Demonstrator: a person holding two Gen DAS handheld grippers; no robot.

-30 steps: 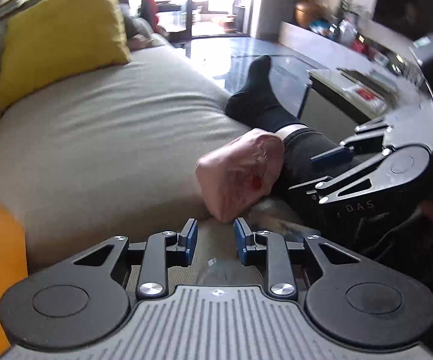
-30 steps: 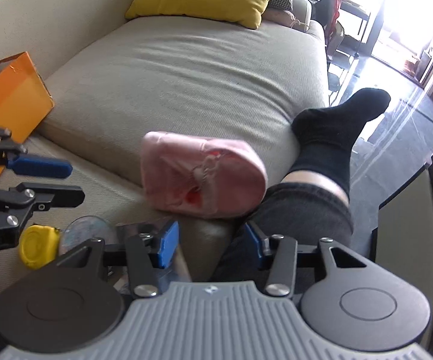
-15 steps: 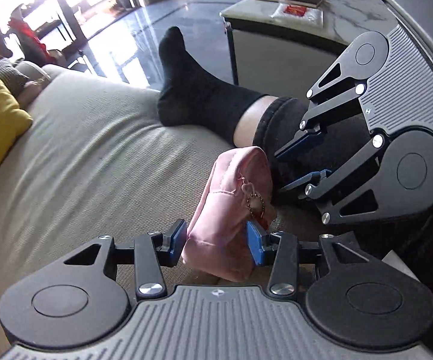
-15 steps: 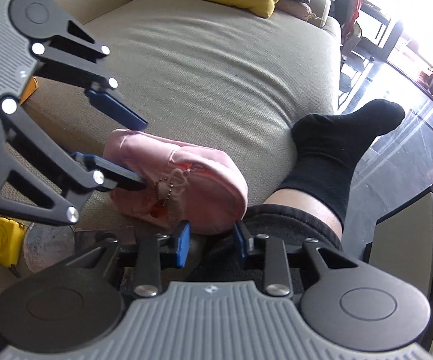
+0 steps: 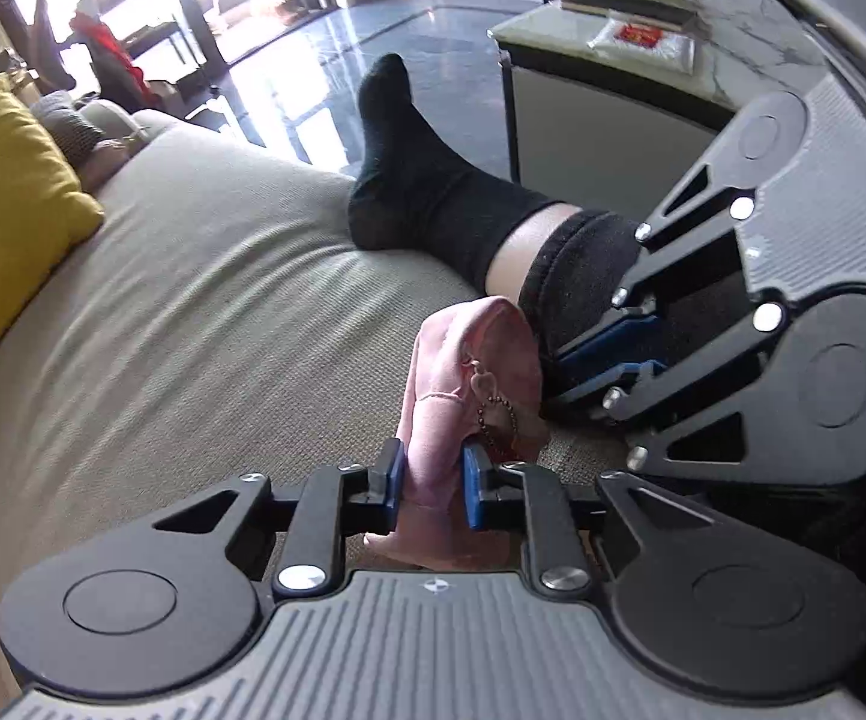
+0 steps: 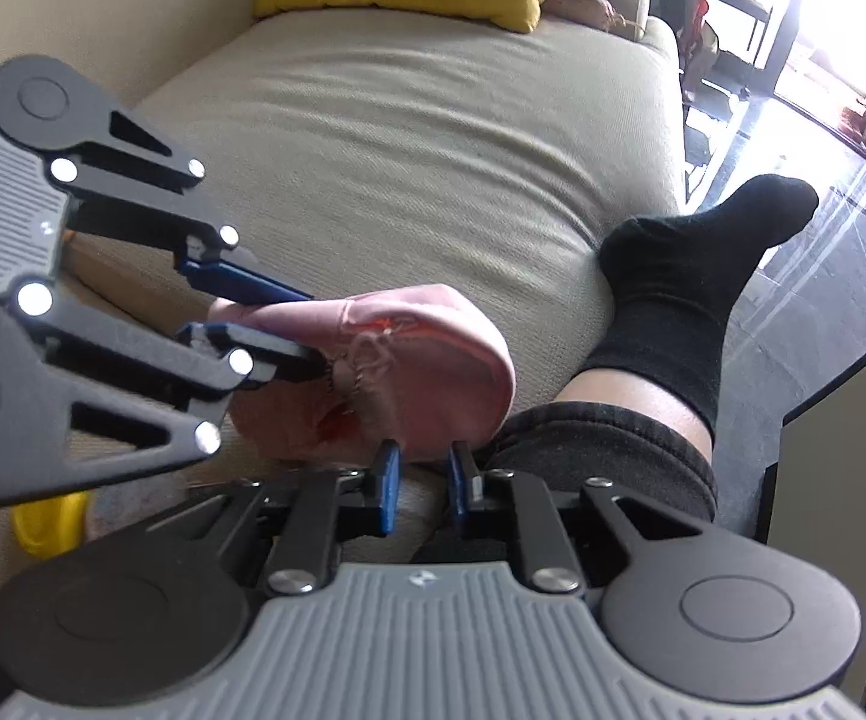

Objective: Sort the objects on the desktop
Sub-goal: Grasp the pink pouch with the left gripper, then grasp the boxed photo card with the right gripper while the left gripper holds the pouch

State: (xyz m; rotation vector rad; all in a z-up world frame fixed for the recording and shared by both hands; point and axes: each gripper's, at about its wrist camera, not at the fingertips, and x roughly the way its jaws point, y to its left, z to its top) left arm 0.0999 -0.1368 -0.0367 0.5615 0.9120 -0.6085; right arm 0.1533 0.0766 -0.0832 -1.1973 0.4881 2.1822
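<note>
Pink soft fabric pouch [image 5: 469, 384] looks light and floppy — left gripper [image 5: 431, 483] pinches its edge; right gripper [image 6: 420, 483] nearly closed, apparently empty.

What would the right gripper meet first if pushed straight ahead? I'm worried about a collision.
Probably the pink pouch, whose rounded end sits just beyond the right gripper; its jaws are nearly shut. The left gripper already grips the pouch's other end. Depth is uncertain.

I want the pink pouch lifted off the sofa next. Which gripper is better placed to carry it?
Left. The left gripper is shut on the pink pouch, fabric pinched between its pads. The right gripper sits at the pouch's far edge, its narrow gap apparently empty.
</note>
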